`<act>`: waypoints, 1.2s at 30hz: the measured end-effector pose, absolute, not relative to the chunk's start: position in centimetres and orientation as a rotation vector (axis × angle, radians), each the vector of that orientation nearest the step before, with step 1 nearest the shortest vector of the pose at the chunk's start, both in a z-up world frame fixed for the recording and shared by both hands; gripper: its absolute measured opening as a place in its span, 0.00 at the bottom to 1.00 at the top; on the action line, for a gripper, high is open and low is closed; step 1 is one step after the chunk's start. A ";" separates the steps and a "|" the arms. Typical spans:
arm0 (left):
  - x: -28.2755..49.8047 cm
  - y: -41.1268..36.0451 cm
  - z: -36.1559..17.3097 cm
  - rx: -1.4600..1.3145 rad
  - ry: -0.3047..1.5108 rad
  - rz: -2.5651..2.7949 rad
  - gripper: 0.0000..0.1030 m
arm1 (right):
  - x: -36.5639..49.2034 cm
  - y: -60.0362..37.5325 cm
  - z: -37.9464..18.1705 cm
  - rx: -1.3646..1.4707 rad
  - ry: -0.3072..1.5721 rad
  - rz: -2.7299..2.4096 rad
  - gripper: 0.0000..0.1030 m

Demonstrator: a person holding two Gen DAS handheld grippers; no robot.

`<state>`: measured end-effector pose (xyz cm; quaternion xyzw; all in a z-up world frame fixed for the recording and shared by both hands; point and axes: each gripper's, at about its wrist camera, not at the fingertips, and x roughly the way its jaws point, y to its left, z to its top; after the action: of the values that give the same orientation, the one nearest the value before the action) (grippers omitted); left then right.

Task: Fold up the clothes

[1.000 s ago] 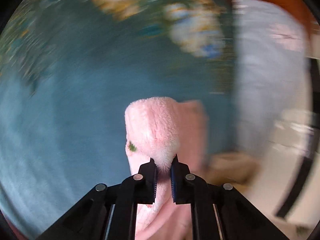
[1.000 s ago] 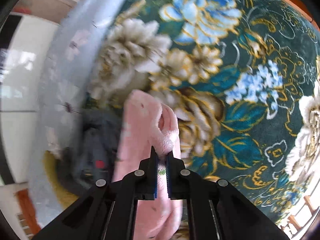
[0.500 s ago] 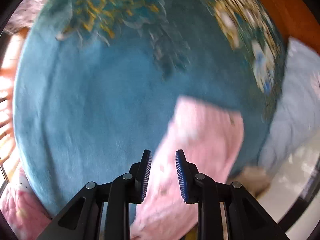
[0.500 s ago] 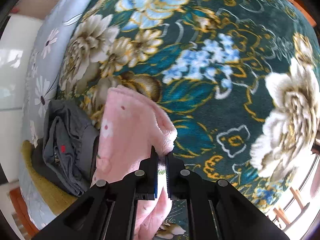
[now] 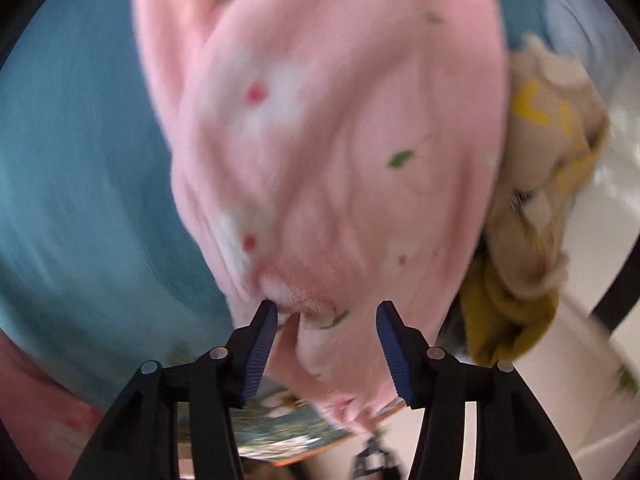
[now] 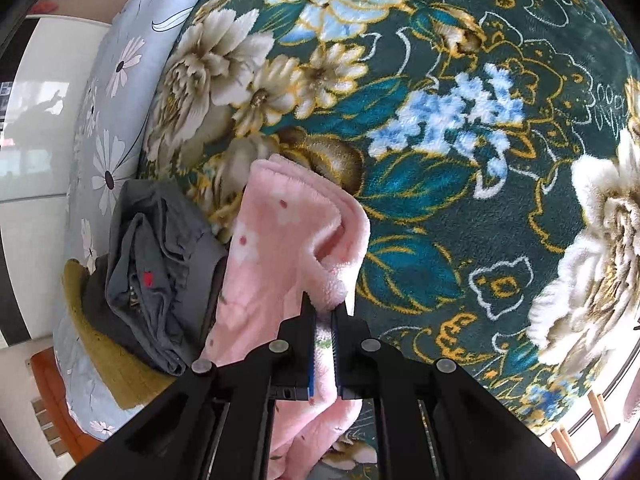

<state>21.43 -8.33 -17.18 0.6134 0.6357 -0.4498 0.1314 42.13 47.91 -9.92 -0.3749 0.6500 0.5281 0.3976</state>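
Observation:
A pink fleece garment (image 5: 340, 140) with white flowers, red dots and green leaves fills the left wrist view, blurred. My left gripper (image 5: 326, 316) is open, its blue pads (image 5: 266, 332) spread on either side of a fold of the pink fleece, not gripping it. In the right wrist view my right gripper (image 6: 323, 320) is shut on an edge of the same pink garment (image 6: 280, 248), which hangs over the floral blanket (image 6: 460, 140).
A grey garment (image 6: 160, 272) lies on a mustard cloth (image 6: 116, 372) left of the pink one. A beige and yellow cloth (image 5: 552, 184) lies right of the pink fleece. A pale blue daisy sheet (image 6: 108, 128) borders the blanket. Teal blanket (image 5: 80, 160) lies left.
My left gripper let go of the pink garment, opened wide and now sits close over a lower fold of it. My right gripper keeps its hold and has barely moved.

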 end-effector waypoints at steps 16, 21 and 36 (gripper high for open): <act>20.9 -9.1 -13.6 1.747 1.424 -1.390 0.04 | 44.3 48.8 -10.8 -0.973 1.642 1.326 0.06; 20.2 -9.0 -13.4 1.747 1.483 -1.334 0.08 | 44.6 48.7 -11.0 -0.975 1.656 1.332 0.06; 24.6 -14.0 -0.6 1.492 1.784 -1.572 0.37 | 35.6 44.0 -0.3 -1.017 1.348 1.860 0.06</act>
<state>24.56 -14.00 -0.56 0.5242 0.6265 -0.5522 0.1663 35.58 44.05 -0.29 -0.3851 0.5101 0.7041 0.3094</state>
